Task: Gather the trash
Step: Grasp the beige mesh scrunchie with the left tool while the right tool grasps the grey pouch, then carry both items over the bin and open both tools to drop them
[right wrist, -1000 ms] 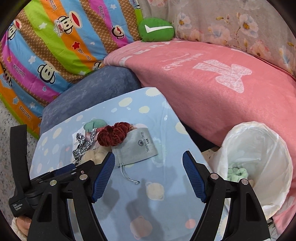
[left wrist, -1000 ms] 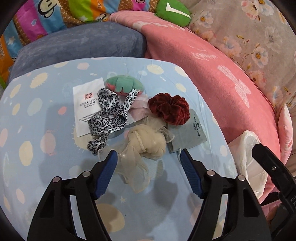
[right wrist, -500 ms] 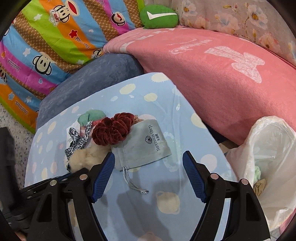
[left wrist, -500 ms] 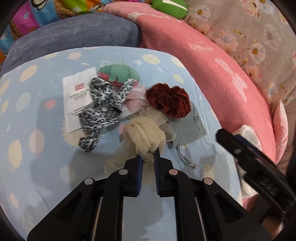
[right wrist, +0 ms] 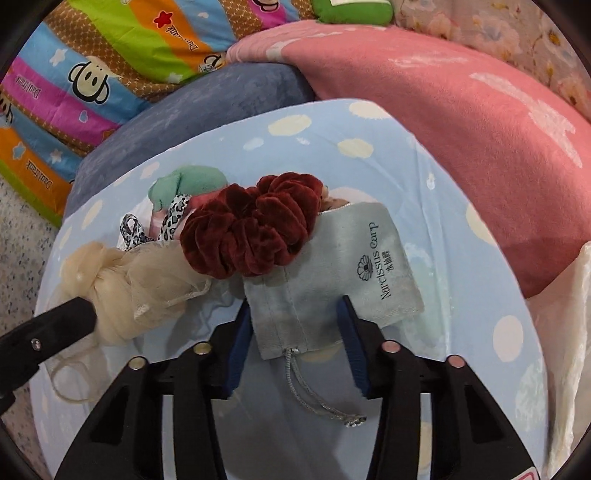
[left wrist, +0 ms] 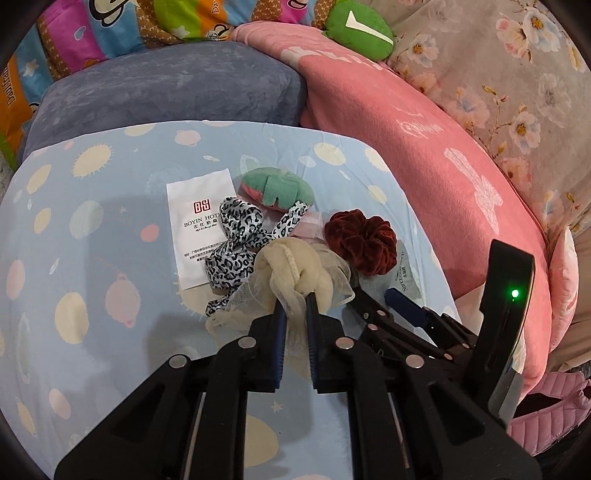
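On the blue spotted cloth (left wrist: 110, 258) lies a small heap. My left gripper (left wrist: 294, 306) is shut on a cream mesh scrunchie (left wrist: 291, 273), which also shows in the right wrist view (right wrist: 122, 288). My right gripper (right wrist: 293, 314) is open, its fingers on either side of a grey drawstring pouch (right wrist: 332, 273). A dark red velvet scrunchie (right wrist: 255, 225) lies on the pouch's far end. A leopard-print ribbon (left wrist: 236, 236), a white hotel paper sachet (left wrist: 195, 229) and a green-and-pink plush piece (left wrist: 277, 186) lie behind.
A grey-blue cushion (left wrist: 166, 88) and a pink blanket (left wrist: 443, 166) border the cloth at the back and right. A white plastic bag (right wrist: 569, 332) stands at the right edge. A green cushion (left wrist: 358, 29) lies far back.
My left gripper closed on the cream scrunchie and has lifted it slightly. My right gripper moved forward and down until its fingers straddle the grey pouch.
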`<action>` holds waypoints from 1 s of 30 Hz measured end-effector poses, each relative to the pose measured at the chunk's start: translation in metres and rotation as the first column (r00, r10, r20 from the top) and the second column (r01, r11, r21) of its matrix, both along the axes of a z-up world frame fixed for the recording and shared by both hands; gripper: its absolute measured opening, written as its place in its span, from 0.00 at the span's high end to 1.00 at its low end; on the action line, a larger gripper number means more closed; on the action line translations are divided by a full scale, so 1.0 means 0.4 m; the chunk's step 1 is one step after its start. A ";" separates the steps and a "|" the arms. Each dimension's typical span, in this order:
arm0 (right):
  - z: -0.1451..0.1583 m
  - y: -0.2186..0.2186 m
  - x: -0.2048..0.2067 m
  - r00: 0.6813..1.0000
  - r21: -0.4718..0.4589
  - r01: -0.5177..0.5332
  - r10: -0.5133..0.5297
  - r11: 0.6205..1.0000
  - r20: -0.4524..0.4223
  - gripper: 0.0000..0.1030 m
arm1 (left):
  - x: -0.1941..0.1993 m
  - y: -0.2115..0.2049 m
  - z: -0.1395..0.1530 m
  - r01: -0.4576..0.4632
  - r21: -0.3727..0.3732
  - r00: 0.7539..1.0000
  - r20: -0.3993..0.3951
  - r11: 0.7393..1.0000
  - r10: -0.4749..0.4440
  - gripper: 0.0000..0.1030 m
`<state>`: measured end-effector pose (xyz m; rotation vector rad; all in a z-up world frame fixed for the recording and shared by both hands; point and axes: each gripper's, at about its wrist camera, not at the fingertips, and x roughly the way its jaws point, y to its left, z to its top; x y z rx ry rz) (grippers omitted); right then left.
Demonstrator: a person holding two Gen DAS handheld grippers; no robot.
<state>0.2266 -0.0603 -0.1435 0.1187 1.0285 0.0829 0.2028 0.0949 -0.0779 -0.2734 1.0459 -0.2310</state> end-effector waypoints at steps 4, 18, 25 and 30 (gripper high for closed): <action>0.002 -0.019 -0.028 1.000 -0.025 -0.011 0.011 1.000 -0.002 0.86 | -0.013 -0.012 0.003 0.009 0.005 1.000 0.000 1.000 -0.009 0.91; 0.220 -0.157 -0.201 0.983 0.052 0.063 -0.071 0.997 0.168 0.88 | -0.114 -0.109 0.139 0.075 -0.010 0.992 0.103 0.997 -0.074 0.95; 0.361 -0.228 -0.261 0.956 0.086 0.095 -0.115 0.992 0.271 0.88 | -0.155 -0.189 0.276 0.143 -0.017 0.966 0.219 0.990 -0.135 0.95; 0.447 -0.292 -0.306 0.925 0.094 0.134 -0.158 0.987 0.345 0.88 | -0.176 -0.267 0.365 0.208 -0.025 0.937 0.291 0.978 -0.192 0.95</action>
